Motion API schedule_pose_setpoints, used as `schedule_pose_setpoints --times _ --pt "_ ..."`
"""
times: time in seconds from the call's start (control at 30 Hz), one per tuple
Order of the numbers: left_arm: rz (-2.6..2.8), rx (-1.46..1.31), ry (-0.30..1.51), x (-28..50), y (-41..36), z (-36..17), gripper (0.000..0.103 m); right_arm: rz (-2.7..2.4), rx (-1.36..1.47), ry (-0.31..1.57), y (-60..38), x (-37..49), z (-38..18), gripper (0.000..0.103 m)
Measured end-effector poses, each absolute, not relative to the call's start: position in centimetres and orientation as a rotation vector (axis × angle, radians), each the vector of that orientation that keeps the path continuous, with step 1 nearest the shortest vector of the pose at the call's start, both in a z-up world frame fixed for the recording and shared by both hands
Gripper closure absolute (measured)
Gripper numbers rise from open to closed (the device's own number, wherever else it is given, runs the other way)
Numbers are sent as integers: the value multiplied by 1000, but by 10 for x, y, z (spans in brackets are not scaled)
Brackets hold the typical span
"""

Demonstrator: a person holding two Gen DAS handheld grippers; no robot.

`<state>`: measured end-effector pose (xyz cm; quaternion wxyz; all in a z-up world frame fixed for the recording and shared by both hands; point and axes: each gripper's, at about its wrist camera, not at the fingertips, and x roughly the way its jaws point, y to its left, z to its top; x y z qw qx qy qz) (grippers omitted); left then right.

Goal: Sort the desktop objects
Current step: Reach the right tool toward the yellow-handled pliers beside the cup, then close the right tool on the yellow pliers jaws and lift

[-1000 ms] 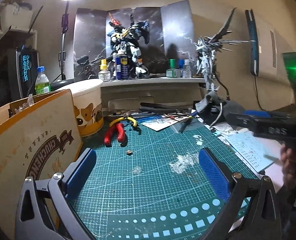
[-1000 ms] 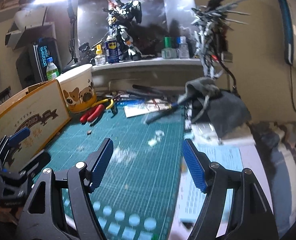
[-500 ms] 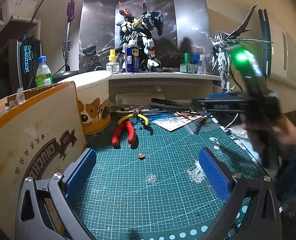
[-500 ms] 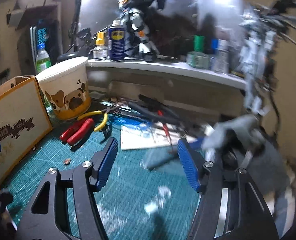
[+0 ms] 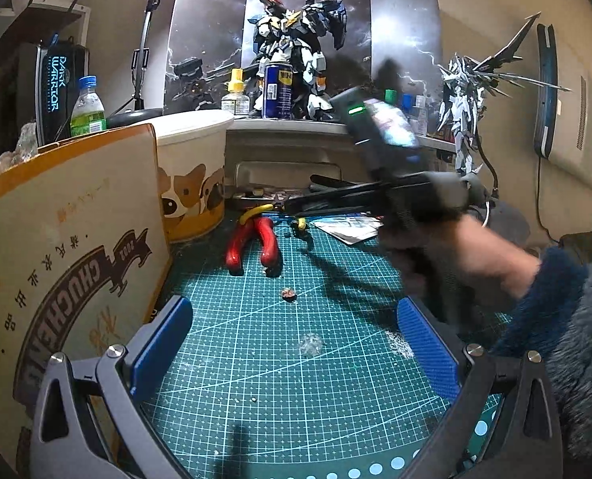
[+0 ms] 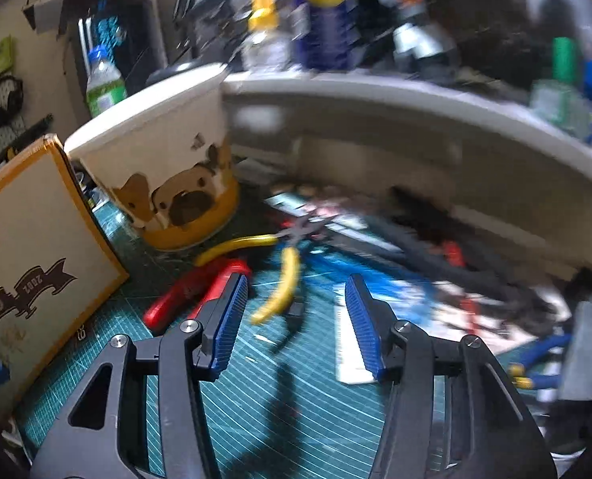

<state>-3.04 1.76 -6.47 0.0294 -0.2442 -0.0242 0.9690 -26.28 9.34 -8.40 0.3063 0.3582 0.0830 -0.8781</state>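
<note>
Red-handled pliers (image 5: pixel 252 243) (image 6: pixel 192 295) and yellow-handled pliers (image 5: pixel 256 212) (image 6: pixel 284 279) lie at the far edge of the green cutting mat (image 5: pixel 296 379). My left gripper (image 5: pixel 294 343) hangs open low over the mat with nothing between its blue pads. In the left wrist view my right gripper (image 5: pixel 292 205), held by a hand (image 5: pixel 455 255) in a fuzzy blue sleeve, points at the pliers. In its own blurred view the right gripper (image 6: pixel 296 319) has its jaws closing. One yellow handle shows between the pads, which do not press on it.
A cardboard box (image 5: pixel 68 259) stands at the left, with a paper bucket printed with dogs (image 5: pixel 192 183) behind it. Black tools, papers and blue-handled cutters (image 6: pixel 535 355) crowd the mat's far right. A shelf (image 5: pixel 288 125) carries a spray can and model robots. Small scraps (image 5: pixel 289 294) dot the mat.
The right gripper has swept left and down across the mat to the pliers, and its jaws have narrowed. The left gripper has crept forward a little and stayed open.
</note>
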Motion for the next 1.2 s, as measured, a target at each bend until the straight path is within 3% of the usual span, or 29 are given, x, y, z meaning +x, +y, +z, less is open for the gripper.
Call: schedule_pose_setpoints --times 0.07,0.2,0.4,0.77,0.83,0.93,1.2 --pt "2982 -750 -78 -29 18 -64 0 -2326 994 256 81 -269 -94 58" --pt "2975 -747 -83 -27 18 -64 0 -2320 1058 237 75 -278 -101 84" --pt "2972 -751 -96 -27 14 -62 0 -2341 1101 180 82 -284 -98 94" --pt "2972 -750 -96 -20 14 -58 0 -2365 1013 145 92 -271 -49 95" --pt "2971 -743 -94 -17 14 -56 0 -2368 988 140 95 -265 -38 103" --pt "2966 -735 -91 -12 15 -54 0 -2364 967 141 100 -250 -19 103" --pt "2958 -704 -87 2 15 -47 0 -2351 993 448 105 -227 -19 99"
